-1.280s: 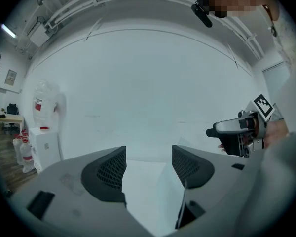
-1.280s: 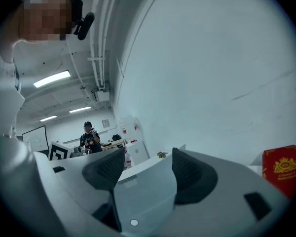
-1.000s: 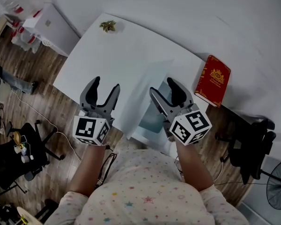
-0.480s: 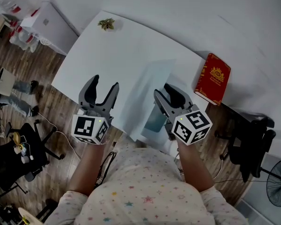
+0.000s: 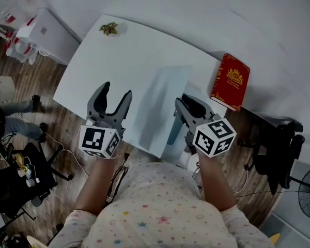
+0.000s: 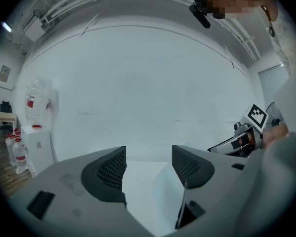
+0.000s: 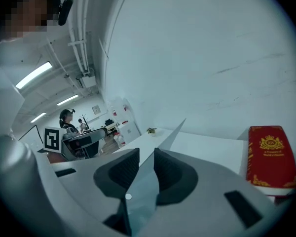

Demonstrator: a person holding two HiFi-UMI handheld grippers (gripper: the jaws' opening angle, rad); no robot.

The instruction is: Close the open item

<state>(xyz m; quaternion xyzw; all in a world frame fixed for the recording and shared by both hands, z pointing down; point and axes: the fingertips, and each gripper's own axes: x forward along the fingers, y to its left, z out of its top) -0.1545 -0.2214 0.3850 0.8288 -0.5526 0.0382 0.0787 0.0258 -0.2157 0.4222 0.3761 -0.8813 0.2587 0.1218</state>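
Note:
The open item is a thin pale hinged panel, perhaps a laptop lid (image 5: 157, 99), standing at the front of the white table (image 5: 103, 61). It leans low over its base, and only a narrow bluish gap shows at its right. My right gripper (image 5: 183, 103) is shut on the lid's right edge; the right gripper view shows the lid (image 7: 160, 147) pinched between the jaws of that gripper (image 7: 143, 164). My left gripper (image 5: 117, 92) hangs open and empty at the table's front edge, left of the lid. The lid's edge (image 6: 170, 191) shows beyond its jaws (image 6: 148, 162).
A red book (image 5: 230, 81) with gold print lies at the table's right end, also in the right gripper view (image 7: 270, 154). A small plant (image 5: 108, 29) sits at the far left corner. A dark chair (image 5: 279, 143) stands right of the table and a white cabinet (image 5: 41, 30) stands to the left.
The lid has swung lower over its base, and the bluish gap has narrowed. My right gripper moved a little to the right with it. The left gripper stayed put.

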